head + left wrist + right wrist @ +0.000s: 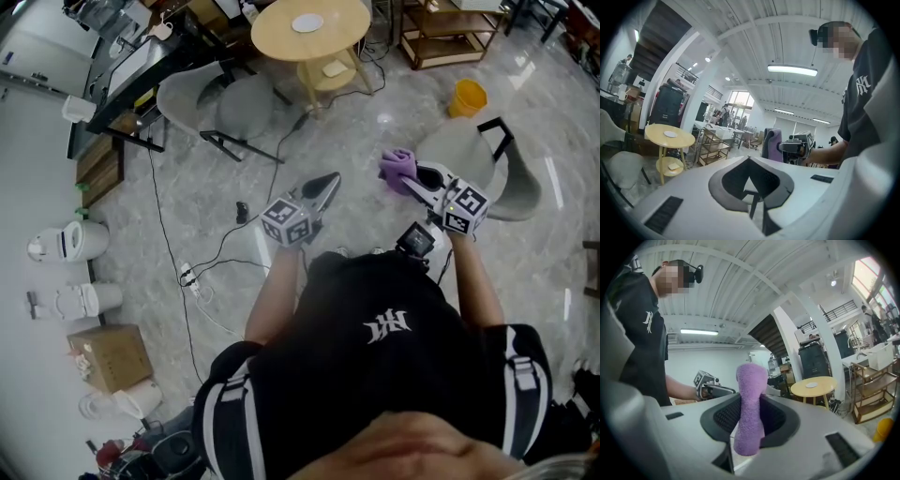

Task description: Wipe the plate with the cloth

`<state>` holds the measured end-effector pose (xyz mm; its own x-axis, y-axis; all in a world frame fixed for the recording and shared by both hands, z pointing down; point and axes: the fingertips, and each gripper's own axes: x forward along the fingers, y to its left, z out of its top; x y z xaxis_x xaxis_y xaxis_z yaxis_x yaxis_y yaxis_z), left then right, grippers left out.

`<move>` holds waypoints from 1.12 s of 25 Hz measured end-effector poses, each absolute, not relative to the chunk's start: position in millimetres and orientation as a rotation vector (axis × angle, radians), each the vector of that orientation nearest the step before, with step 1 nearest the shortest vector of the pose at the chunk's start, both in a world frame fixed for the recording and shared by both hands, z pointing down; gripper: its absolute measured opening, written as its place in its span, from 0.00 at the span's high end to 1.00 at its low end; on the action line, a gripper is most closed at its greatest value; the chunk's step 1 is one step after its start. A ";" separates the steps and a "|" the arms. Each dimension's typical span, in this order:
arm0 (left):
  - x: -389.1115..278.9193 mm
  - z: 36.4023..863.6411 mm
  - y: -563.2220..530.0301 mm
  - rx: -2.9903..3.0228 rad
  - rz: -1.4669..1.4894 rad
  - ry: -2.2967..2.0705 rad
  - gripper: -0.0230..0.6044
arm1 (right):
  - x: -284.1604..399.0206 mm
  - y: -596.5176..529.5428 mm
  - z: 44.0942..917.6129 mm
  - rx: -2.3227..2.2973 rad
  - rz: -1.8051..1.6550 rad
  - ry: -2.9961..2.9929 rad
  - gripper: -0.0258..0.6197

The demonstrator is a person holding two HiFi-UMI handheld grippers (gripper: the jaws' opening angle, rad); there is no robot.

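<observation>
On your left, your left gripper has its jaws shut tight, with nothing in them. Far ahead, the white plate sits on the round yellow table — well apart from both grippers. On your right, your right gripper squeezes the purple cloth.

Only lettering: white interlocked monogram on chest of person's black shirt. Looks like 2 overlapped caps, exact letters unclear. Marker cubes carry b/w square codes, no readable txt. Nothing else legible.
</observation>
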<state>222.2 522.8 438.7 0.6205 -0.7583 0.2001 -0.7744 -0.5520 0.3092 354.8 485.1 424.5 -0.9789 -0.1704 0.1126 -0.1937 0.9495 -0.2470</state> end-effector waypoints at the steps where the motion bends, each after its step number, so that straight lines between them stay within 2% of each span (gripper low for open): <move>1: 223.7 439.6 521.4 2.480 0.062 -1.229 0.96 | 357.0 483.2 425.5 0.283 0.396 -3.013 0.80; 8: 214.3 452.8 512.5 2.442 0.052 -1.248 0.96 | 354.8 468.3 435.9 0.290 0.411 -2.995 0.80; 14: 185.8 464.4 477.8 2.430 0.033 -1.240 0.96 | 327.3 434.8 442.4 0.307 0.419 -2.978 0.80; 28: 63.0 463.4 341.3 2.443 -0.028 -1.194 0.96 | 189.4 302.4 428.6 0.318 0.355 -2.928 0.80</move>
<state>63.0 341.3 463.4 0.6314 -0.7584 0.1621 -0.7498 -0.5436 0.3772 189.4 302.4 428.6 -0.9619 -0.1894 0.1971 -0.2310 0.9488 -0.2154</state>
